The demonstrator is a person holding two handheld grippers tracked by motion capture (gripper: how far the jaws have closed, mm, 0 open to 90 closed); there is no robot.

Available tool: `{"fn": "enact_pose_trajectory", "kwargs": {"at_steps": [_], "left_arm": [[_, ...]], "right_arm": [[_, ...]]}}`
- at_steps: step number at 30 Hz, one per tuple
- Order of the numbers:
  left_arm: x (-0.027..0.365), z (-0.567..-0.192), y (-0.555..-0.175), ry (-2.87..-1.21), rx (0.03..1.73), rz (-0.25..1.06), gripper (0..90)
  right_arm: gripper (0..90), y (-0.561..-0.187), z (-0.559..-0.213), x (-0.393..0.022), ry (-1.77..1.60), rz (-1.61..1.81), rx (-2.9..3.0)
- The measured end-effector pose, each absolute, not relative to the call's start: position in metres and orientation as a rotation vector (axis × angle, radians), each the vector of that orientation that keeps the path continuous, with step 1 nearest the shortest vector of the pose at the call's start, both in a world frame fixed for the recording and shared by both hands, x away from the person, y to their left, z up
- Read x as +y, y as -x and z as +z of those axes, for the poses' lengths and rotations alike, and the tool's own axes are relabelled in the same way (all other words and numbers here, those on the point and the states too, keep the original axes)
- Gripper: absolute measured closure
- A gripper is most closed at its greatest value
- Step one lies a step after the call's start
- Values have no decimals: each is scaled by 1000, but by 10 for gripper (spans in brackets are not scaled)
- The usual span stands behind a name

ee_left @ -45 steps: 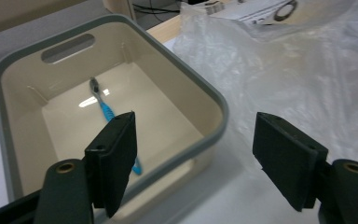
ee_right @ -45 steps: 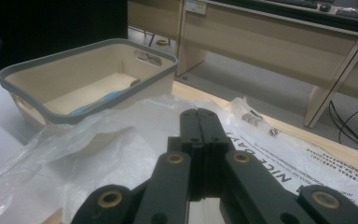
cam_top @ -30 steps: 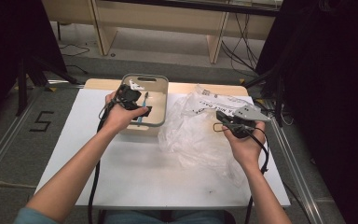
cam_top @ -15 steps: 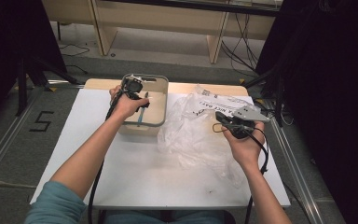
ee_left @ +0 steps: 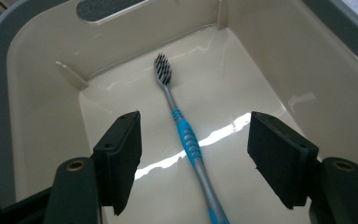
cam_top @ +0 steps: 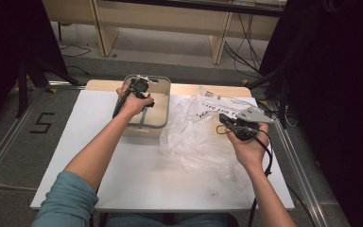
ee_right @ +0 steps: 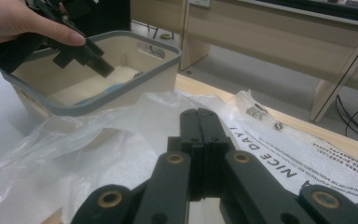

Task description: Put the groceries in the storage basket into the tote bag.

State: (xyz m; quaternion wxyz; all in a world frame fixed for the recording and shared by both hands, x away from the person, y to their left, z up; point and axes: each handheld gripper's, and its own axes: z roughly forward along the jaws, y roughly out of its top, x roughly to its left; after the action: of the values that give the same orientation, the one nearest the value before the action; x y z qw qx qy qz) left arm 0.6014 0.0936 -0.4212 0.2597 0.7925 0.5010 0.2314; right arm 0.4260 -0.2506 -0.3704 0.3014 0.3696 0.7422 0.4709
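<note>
A grey and blue toothbrush [ee_left: 186, 135] lies flat on the floor of a beige bin [ee_left: 37, 93] with a grey rim. My left gripper [ee_left: 196, 140] reaches down into the bin [cam_top: 164, 101]. Its jaws stand on either side of the handle without touching it, and they have just been closing a little. From above, the left gripper [cam_top: 139, 92] sits at the bin's near left corner. My right gripper [cam_top: 231, 124] hovers over a crumpled clear plastic bag [cam_top: 194, 137]. In its own view the right gripper [ee_right: 200, 114] is shut, with the bag's film [ee_right: 98, 140] gathered up at its tips.
The bin stands at the far middle of a white table [cam_top: 75, 142], on a wooden board [cam_top: 203, 89]. The bag spreads from the bin to the table's right edge. Light wooden furniture legs [cam_top: 220, 45] and cables stand on the floor beyond.
My left hand has moved away from me and down into the bin, from its near edge toward its far left part. The right hand and the bag have stayed put.
</note>
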Motion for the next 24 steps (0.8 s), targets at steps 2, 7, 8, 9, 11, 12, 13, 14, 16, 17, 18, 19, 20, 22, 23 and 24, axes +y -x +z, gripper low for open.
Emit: {"fn": "enact_pose_trajectory", "kwargs": {"at_steps": [2, 7, 8, 9, 11, 12, 13, 14, 16, 17, 18, 19, 20, 22, 23, 24], "left_arm": [[92, -424, -603, -2157, 1360, 623, 347], [92, -430, -609, -2169, 1371, 631, 360], [92, -432, -610, -2163, 1379, 629, 361], [92, -432, -611, -2166, 1381, 629, 366], [93, -435, -612, -2167, 1391, 628, 373], [94, -436, -613, -2169, 1397, 623, 382], [94, -437, -614, -2169, 1400, 621, 389], [95, -438, -614, -2177, 1402, 615, 393], [95, -442, -615, -2181, 1412, 599, 398], [96, -444, -616, -2186, 1416, 591, 400], [96, -446, -617, -2196, 1419, 582, 402], [96, -447, -617, -2196, 1423, 577, 403], [96, -449, -618, -2195, 1430, 567, 405], [96, -450, -619, -2192, 1433, 563, 412], [96, -450, -619, -2194, 1433, 561, 415], [96, -451, -619, -2193, 1434, 559, 417]], "right_arm": [[900, -426, -371, -250, -984, 1248, 1972], [900, -426, -372, -250, -981, 1244, 1974], [900, -426, -372, -250, -984, 1246, 1972], [900, -426, -372, -250, -983, 1247, 1972], [900, -427, -372, -250, -986, 1246, 1974], [900, -427, -372, -250, -987, 1244, 1976], [900, -427, -372, -250, -987, 1243, 1976], [900, -427, -372, -250, -985, 1245, 1975], [900, -427, -372, -250, -986, 1245, 1975], [900, -427, -372, -250, -986, 1245, 1975], [900, -427, -373, -250, -985, 1244, 1977], [900, -427, -373, -250, -985, 1244, 1977], [900, -427, -373, -250, -985, 1247, 1974], [900, -427, -373, -251, -987, 1244, 1975], [900, -427, -373, -251, -988, 1244, 1976], [900, -427, -374, -251, -986, 1242, 1977]]}}
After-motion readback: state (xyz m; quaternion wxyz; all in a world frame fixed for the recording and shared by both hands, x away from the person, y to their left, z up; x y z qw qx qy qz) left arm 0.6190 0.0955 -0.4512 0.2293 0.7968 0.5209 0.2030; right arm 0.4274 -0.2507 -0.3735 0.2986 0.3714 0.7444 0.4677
